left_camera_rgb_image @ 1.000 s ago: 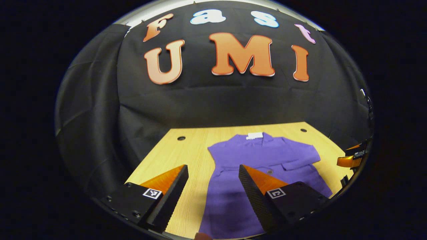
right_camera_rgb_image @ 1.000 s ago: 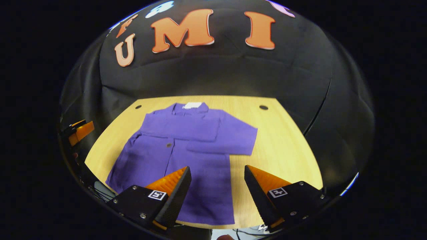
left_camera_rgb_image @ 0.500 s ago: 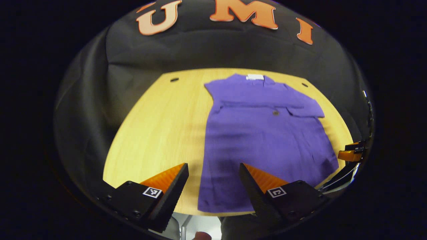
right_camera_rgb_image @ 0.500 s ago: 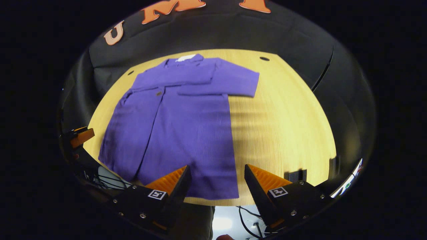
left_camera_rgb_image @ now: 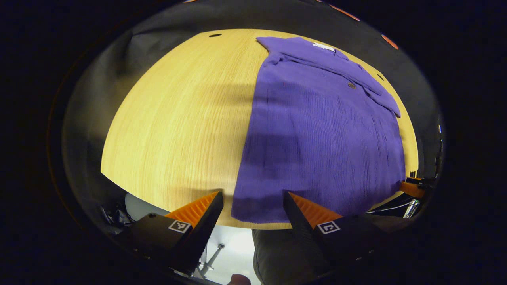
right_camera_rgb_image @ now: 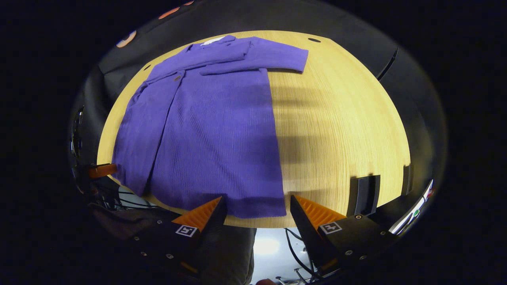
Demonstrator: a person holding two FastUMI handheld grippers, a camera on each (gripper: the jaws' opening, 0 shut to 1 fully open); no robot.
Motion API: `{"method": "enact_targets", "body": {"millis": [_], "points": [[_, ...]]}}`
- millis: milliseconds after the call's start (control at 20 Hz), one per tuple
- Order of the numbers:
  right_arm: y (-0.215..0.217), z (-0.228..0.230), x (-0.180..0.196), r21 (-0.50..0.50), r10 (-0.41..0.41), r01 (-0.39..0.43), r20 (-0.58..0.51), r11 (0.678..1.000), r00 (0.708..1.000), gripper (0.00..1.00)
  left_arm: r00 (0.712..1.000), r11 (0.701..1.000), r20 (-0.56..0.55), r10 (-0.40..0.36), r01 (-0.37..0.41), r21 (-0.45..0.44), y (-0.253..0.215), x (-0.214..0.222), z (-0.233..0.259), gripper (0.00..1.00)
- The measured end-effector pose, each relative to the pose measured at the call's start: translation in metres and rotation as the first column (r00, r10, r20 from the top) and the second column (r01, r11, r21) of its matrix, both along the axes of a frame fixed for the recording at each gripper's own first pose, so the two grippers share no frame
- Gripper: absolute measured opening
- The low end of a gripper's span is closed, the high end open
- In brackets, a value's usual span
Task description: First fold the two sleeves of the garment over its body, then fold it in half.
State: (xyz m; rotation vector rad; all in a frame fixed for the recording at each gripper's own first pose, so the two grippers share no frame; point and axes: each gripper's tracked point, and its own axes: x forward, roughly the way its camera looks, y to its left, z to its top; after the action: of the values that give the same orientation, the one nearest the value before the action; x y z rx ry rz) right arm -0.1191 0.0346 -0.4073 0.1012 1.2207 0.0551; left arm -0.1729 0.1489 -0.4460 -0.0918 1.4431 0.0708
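— Garment colour?
— My entry: the garment [left_camera_rgb_image: 321, 130] is solid purple with a fine ribbed weave, one small brown button [left_camera_rgb_image: 351, 85], and a white tag [right_camera_rgb_image: 212, 40] at the collar.

— Table?
— Table [left_camera_rgb_image: 178, 114] is light yellow wood, straight grain, with dark round holes near its far corners.

— Your tongs?
— My left gripper [left_camera_rgb_image: 251, 204] has orange ridged fingers [left_camera_rgb_image: 196, 206] on black bodies, each with a black-and-white square marker. My right gripper [right_camera_rgb_image: 257, 208] matches: orange, black, same markers.

Recording booth, lab-type: black cloth wall [left_camera_rgb_image: 166, 23] behind a wooden table [left_camera_rgb_image: 178, 118], loose cables [right_camera_rgb_image: 295, 253] under the near edge.
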Motion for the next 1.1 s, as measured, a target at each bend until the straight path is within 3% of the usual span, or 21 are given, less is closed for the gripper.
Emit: {"method": "enact_targets", "body": {"millis": [150,450,500,600,650,750,800,850,900,1000,1100], "points": [[-0.005,-0.006,-0.002,-0.027,0.008,-0.009,-0.02,1.0,1.0,0.96,0.998,0.999,-0.055,-0.04,0.04,0.013,0.0,-0.014,0.005,0.98],[0.002,-0.011,-0.013,-0.049,0.039,-0.043,-0.089,0.998,0.995,0.95,0.99,0.999,-0.133,-0.039,0.04,0.005,-0.003,-0.008,-0.003,0.97],[0.006,-0.011,-0.013,-0.043,0.038,-0.042,-0.092,0.998,0.995,0.8,0.988,0.999,-0.15,-0.033,0.033,0.0,-0.004,-0.005,-0.004,0.96],[0.014,-0.009,-0.011,-0.027,0.033,-0.036,-0.1,0.999,0.994,0.63,0.982,1.0,-0.186,-0.022,0.019,-0.015,-0.012,0.002,-0.009,0.77],[0.016,-0.009,-0.01,-0.017,0.026,-0.028,-0.104,0.999,0.994,0.56,0.98,0.999,-0.199,-0.023,0.016,-0.036,-0.022,0.007,-0.012,0.57],[0.02,-0.009,-0.005,0.027,-0.016,0.019,-0.112,0.999,0.994,0.17,0.976,0.999,-0.217,-0.037,0.028,-0.042,-0.034,0.013,-0.017,0.17],[0.02,-0.008,-0.002,0.048,-0.036,0.042,-0.118,0.998,0.992,0.18,0.974,0.997,-0.215,-0.068,0.059,-0.05,-0.034,0.02,-0.017,0.16],[0.021,-0.007,0.001,0.073,-0.068,0.077,-0.121,0.994,0.99,0.1,0.973,0.997,-0.219,-0.066,0.055,-0.056,-0.035,0.027,-0.02,0.16],[0.025,-0.004,0.001,0.124,-0.106,0.124,-0.138,0.984,0.985,0.08,0.973,0.996,-0.221,-0.066,0.053,-0.067,-0.033,0.02,-0.016,0.11],[0.033,0.013,0.013,0.24,-0.195,0.225,-0.14,0.944,0.971,0.06,0.975,0.995,-0.212,-0.067,0.049,-0.09,-0.03,0.018,-0.007,0.08],[0.024,0.032,0.026,0.275,-0.243,0.263,-0.105,0.925,0.964,0.06,0.98,0.993,-0.186,-0.068,0.049,-0.104,-0.026,0.019,0.005,0.08]]}}
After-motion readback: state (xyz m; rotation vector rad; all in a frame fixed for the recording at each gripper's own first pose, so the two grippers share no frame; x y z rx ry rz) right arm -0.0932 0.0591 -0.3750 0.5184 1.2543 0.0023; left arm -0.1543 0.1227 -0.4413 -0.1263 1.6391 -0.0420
